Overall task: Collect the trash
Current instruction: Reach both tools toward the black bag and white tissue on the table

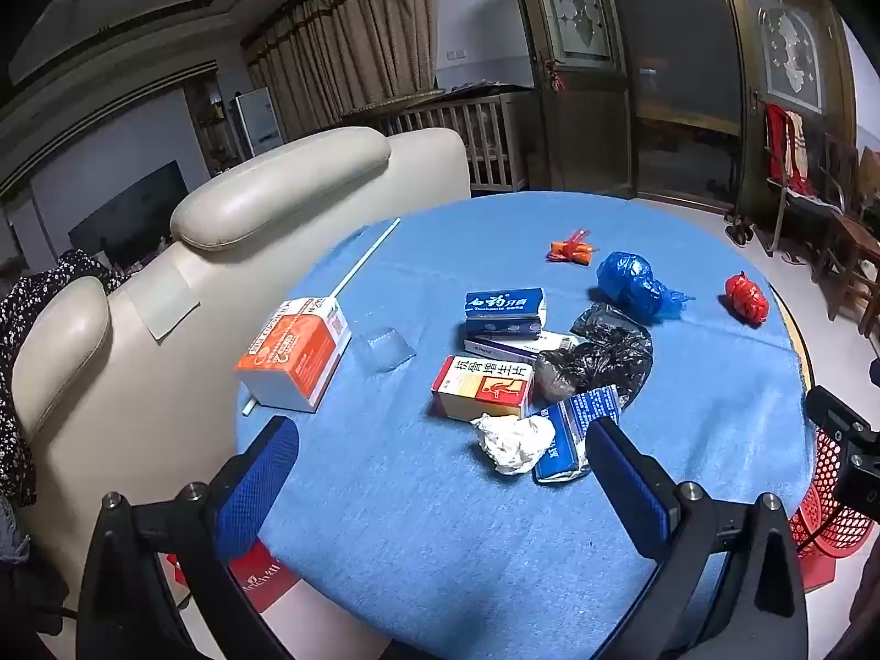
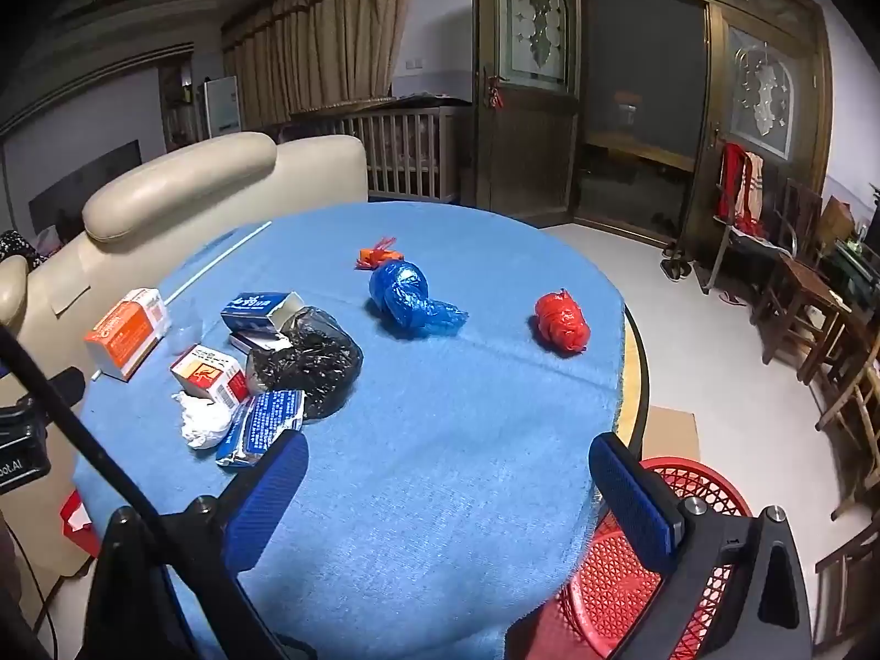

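Left gripper: fingers spread wide, nothing between them, tilted down over the near part of the blue-covered round tabletop. Right gripper: fingers likewise wide and empty, over the tabletop's near right edge.

Just ahead of the left gripper lies a heap of trash — a crumpled white tissue touching a blue-and-white packet, a red-and-cream box, a black plastic bag, and two stacked blue boxes behind. To the heap's left sits an orange-and-white box at the tabletop's edge, with a thin white stick running beyond it and a small clear plastic piece between box and heap.

Farther out lie a knotted blue bag, a small orange wrapper just behind it, and a red bag well apart to the right.

A red mesh basket stands on the floor below the right gripper — beside the tabletop. A cream sofa backs the left side.
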`<act>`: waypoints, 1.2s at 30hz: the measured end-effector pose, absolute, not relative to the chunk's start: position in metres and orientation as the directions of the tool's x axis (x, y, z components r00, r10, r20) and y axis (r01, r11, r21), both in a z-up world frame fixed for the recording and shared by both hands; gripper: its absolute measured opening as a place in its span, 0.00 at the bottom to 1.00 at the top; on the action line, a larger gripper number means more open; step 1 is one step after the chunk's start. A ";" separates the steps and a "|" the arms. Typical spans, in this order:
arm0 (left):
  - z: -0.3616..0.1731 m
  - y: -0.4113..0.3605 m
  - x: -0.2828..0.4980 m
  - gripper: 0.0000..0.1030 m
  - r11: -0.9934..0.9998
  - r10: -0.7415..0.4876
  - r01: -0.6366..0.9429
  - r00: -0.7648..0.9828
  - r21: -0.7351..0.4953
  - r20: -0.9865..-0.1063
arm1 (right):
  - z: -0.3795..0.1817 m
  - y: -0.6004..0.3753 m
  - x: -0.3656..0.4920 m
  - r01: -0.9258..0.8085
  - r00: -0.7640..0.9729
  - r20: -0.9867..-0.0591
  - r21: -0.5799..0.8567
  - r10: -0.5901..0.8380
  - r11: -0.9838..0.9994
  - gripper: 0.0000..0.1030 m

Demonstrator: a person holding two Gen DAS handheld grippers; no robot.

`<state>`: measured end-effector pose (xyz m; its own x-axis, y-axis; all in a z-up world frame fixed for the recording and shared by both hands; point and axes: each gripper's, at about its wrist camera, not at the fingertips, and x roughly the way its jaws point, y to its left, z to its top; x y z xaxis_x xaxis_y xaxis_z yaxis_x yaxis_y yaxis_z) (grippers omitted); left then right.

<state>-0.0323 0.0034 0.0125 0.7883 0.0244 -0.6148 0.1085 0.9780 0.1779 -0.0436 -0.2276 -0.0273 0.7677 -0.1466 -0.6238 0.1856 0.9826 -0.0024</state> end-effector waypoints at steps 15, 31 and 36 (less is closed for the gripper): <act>0.008 0.008 -0.027 1.00 0.979 0.027 0.104 0.779 0.172 -0.627 | -0.030 -0.225 -0.038 0.176 0.765 -0.630 0.001 -0.136 0.984 1.00; 0.001 0.014 -0.019 1.00 0.982 0.025 0.101 0.765 0.159 -0.644 | -0.025 -0.218 -0.026 0.164 0.758 -0.639 -0.008 -0.131 0.986 1.00; -0.009 0.020 -0.011 1.00 0.985 0.013 0.108 0.739 0.137 -0.674 | -0.026 -0.214 -0.018 0.148 0.768 -0.630 -0.001 -0.115 0.989 1.00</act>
